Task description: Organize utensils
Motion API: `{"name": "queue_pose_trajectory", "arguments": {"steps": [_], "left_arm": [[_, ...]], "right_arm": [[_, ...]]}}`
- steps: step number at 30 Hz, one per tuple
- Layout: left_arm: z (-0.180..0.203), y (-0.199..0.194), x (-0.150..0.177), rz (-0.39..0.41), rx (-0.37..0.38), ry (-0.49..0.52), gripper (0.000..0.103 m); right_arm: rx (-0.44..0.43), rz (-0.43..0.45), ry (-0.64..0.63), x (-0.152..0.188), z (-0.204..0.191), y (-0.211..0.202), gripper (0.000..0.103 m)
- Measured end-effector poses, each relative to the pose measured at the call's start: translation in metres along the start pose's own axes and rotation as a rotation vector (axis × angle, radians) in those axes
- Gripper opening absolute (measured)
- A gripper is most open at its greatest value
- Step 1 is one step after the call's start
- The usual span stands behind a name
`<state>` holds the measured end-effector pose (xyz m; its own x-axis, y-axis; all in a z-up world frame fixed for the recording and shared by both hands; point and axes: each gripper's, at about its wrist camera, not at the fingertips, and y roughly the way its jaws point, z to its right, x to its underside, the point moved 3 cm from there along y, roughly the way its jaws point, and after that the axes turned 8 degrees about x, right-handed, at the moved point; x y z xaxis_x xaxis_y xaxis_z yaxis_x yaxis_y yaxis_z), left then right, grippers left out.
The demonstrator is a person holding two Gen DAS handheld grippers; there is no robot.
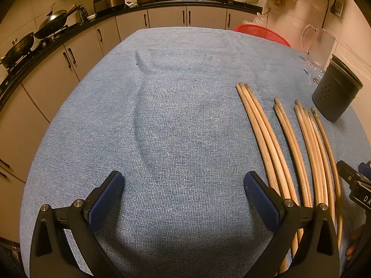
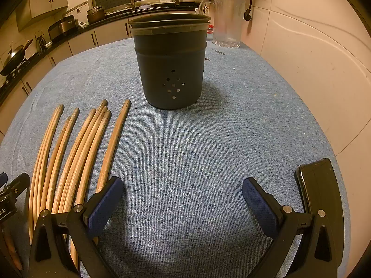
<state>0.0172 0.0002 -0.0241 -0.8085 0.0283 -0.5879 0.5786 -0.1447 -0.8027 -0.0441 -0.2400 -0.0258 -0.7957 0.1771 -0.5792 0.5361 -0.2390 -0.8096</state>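
While both pairs of fingers are standing wide apart and holding nothing, no chopstick is being lifted yet. The left gripper (image 1: 184, 188) is hovering over bare blue cloth, well left of the holder (image 2: 170, 64), its right finger (image 1: 259, 197) sitting just beside the near ends of the chopsticks (image 1: 273, 143). The right gripper (image 2: 183, 190) is facing the holder head-on, its left finger (image 2: 104, 199) lying over the near end of the chopstick closest to the holder.

The chopsticks are lying flat on the desk (image 2: 208, 139), left of the holder and apart from it, in loose parallel groups with their tips pointing away from the grippers. That layout is probably keeping each group reachable from the near end. The holder is standing upright with its mouth open, near the middle of the right view, likely so that sticks can be dropped in from above; whether anything is inside cannot be told.

A glass jug (image 2: 228, 20) is standing behind the holder, and a dark phone-like slab (image 2: 317, 185) is lying near the desk edge, right of the holder and beside the right gripper.
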Motion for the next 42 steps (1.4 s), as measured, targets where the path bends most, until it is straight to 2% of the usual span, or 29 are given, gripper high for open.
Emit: {"name": "queue_pose_trajectory", "arguments": {"steps": [17, 19, 22, 25, 27, 31, 35, 39, 42], "left_arm": [[0.001, -0.004, 0.002, -0.009, -0.005, 0.004, 0.103], [-0.003, -0.008, 0.005, 0.001, -0.025, 0.003, 0.103], [-0.001, -0.032, 0.007, 0.084, -0.052, -0.018, 0.103], [0.003, -0.07, 0.018, 0.199, -0.079, -0.015, 0.103], [0.012, -0.094, 0.029, 0.254, -0.102, 0.019, 0.103], [0.022, -0.139, 0.049, 0.361, -0.137, 0.043, 0.103], [0.028, -0.175, 0.064, 0.458, -0.146, 0.053, 0.103], [0.022, -0.194, 0.071, 0.498, -0.141, 0.053, 0.103], [0.023, -0.198, 0.074, 0.491, -0.129, 0.054, 0.103]], "right_arm": [[-0.003, -0.015, -0.01, -0.001, 0.001, 0.001, 0.103], [-0.012, -0.023, -0.031, -0.002, -0.002, 0.001, 0.103], [0.017, -0.009, -0.033, -0.001, 0.002, -0.01, 0.103], [0.016, 0.096, -0.039, 0.003, 0.004, -0.047, 0.103], [0.044, 0.228, -0.051, 0.008, 0.004, -0.091, 0.103], [0.03, 0.353, -0.045, 0.026, 0.002, -0.15, 0.103], [-0.007, 0.362, -0.058, 0.041, -0.005, -0.174, 0.103], [-0.045, 0.35, -0.064, 0.056, -0.006, -0.18, 0.103], [-0.043, 0.349, -0.082, 0.062, -0.009, -0.183, 0.103]]}}
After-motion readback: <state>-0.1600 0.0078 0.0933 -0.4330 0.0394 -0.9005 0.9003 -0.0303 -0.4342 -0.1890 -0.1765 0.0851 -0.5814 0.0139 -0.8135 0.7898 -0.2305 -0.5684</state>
